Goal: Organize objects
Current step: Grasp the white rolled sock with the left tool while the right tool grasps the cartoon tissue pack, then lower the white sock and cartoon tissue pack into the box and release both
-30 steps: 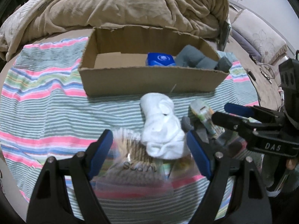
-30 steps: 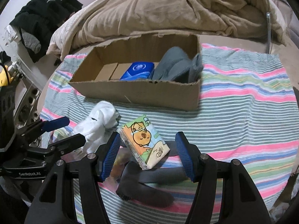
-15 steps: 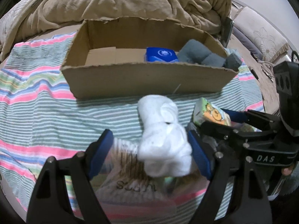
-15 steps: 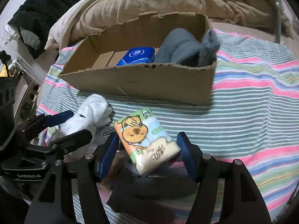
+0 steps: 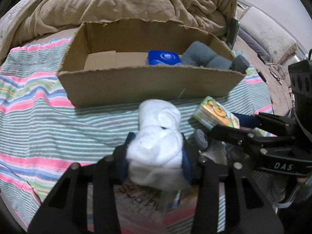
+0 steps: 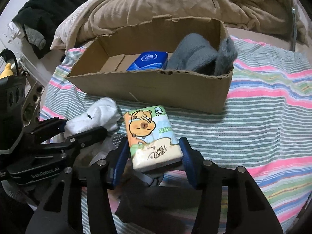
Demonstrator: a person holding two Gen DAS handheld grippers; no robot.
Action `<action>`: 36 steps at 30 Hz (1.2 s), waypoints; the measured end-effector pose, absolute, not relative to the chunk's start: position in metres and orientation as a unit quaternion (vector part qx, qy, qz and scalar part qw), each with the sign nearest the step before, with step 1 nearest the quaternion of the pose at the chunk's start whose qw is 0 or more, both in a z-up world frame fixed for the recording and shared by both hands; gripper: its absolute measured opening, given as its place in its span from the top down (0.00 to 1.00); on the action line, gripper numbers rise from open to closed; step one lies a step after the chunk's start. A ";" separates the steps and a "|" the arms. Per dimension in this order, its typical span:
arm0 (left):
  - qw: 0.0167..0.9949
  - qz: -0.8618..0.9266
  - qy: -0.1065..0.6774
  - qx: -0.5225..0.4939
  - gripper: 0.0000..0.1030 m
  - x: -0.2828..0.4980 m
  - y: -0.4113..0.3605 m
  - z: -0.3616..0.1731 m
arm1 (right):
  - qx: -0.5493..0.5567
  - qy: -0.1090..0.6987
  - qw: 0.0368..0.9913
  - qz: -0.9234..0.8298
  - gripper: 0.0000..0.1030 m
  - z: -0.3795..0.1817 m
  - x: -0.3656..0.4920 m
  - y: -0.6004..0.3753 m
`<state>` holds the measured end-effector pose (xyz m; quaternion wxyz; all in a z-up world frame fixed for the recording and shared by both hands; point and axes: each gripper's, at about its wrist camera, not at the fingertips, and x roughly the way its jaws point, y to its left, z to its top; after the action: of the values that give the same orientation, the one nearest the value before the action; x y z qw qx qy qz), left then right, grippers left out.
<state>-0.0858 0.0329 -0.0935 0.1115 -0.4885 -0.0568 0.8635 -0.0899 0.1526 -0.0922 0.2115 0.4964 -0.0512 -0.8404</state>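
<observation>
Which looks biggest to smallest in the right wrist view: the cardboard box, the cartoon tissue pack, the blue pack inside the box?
1. cardboard box, by far.
2. cartoon tissue pack.
3. blue pack, partly hidden by the box wall.
The tissue pack sits much nearer the camera, so their true sizes may be alike.

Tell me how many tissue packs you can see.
2. The blue plastic tissue pack lies inside the cardboard box; the cartoon-printed tissue pack is gripped by the right gripper. Others may be hidden.

Right claw (image 6: 154,157): jaws just closing, pressed on tissue pack (image 6: 150,134)
Cardboard box (image 6: 156,89): behind pack
White sock (image 6: 95,117): left of pack
</observation>
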 end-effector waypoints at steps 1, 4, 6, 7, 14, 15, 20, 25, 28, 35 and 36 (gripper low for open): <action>0.112 0.865 -0.058 -0.486 0.62 -0.084 0.033 -0.091 | 0.494 -0.051 0.211 -0.842 0.51 -0.090 -0.089 0.152; 0.114 0.869 -0.058 -0.478 0.64 -0.079 0.032 -0.083 | 0.487 -0.048 0.212 -0.846 0.53 -0.083 -0.085 0.151; 0.114 0.872 -0.059 -0.471 0.64 -0.075 0.032 -0.077 | 0.481 -0.046 0.213 -0.849 0.53 -0.077 -0.083 0.150; 0.114 0.874 -0.060 -0.468 0.64 -0.073 0.032 -0.073 | 0.479 -0.045 0.213 -0.851 0.53 -0.074 -0.082 0.150; 0.111 0.885 -0.072 -0.447 0.64 -0.062 0.021 -0.053 | 0.459 -0.037 0.217 -0.861 0.53 -0.055 -0.072 0.146; 0.111 0.885 -0.073 -0.445 0.64 -0.061 0.021 -0.051 | 0.457 -0.037 0.219 -0.861 0.53 -0.053 -0.070 0.145; 0.109 0.892 -0.077 -0.432 0.64 -0.057 0.013 -0.038 | 0.446 -0.037 0.220 -0.867 0.53 -0.041 -0.067 0.143; 0.101 0.901 -0.080 -0.415 0.64 -0.054 0.003 -0.024 | 0.431 -0.035 0.223 -0.874 0.53 -0.027 -0.068 0.141; 0.095 0.904 -0.081 -0.408 0.64 -0.056 -0.003 -0.018 | 0.424 -0.033 0.227 -0.876 0.53 -0.021 -0.070 0.139; 0.086 0.911 -0.081 -0.396 0.64 -0.066 -0.014 -0.010 | 0.411 -0.031 0.232 -0.881 0.53 -0.009 -0.079 0.134; 0.085 0.911 -0.081 -0.395 0.64 -0.068 -0.015 -0.010 | 0.409 -0.031 0.232 -0.882 0.53 -0.008 -0.081 0.133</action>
<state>-0.0681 -0.0148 -0.0096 0.0847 -0.3948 -0.0809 0.9113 -0.0811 0.1328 -0.0080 0.2321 0.4094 -0.0307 -0.8818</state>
